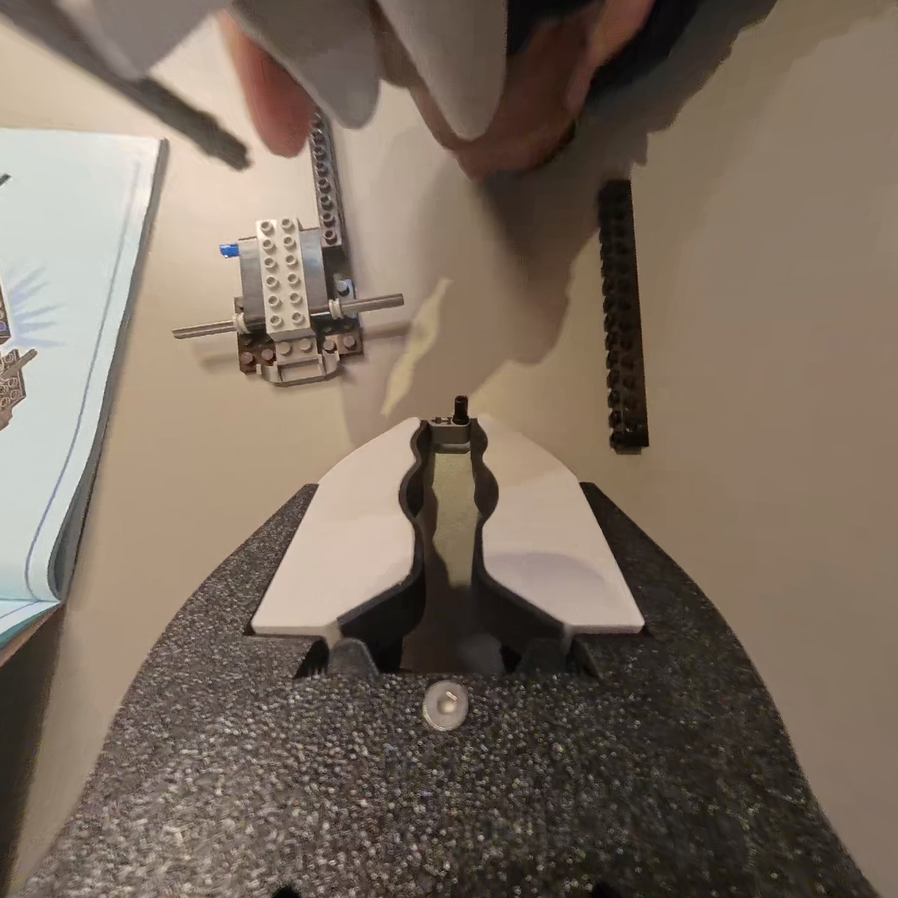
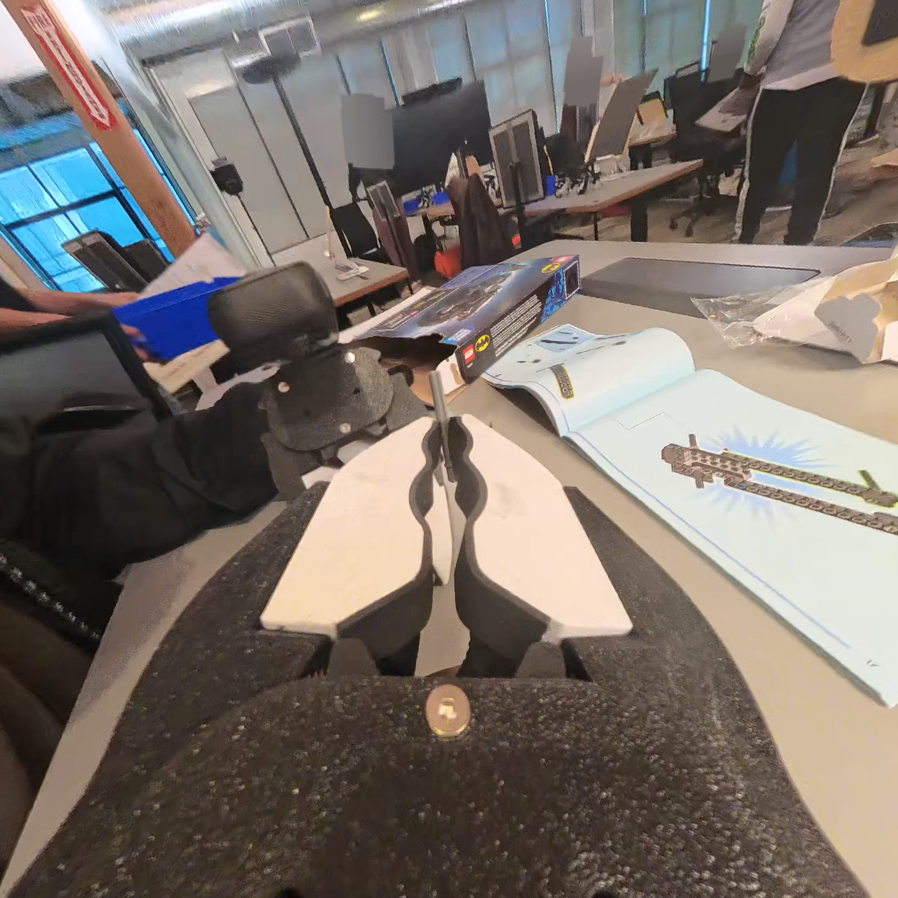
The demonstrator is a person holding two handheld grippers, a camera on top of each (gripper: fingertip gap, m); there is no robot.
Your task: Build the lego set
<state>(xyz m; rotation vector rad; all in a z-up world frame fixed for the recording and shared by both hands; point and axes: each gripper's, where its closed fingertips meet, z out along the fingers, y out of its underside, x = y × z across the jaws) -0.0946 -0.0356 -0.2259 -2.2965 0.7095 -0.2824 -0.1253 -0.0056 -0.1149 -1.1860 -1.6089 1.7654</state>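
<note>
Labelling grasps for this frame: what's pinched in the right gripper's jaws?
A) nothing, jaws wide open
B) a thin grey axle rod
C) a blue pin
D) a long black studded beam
B: in the right wrist view the right gripper has its fingertips closed on a thin grey axle rod that sticks up past the tips; the long black studded beam lies on the table.
</note>
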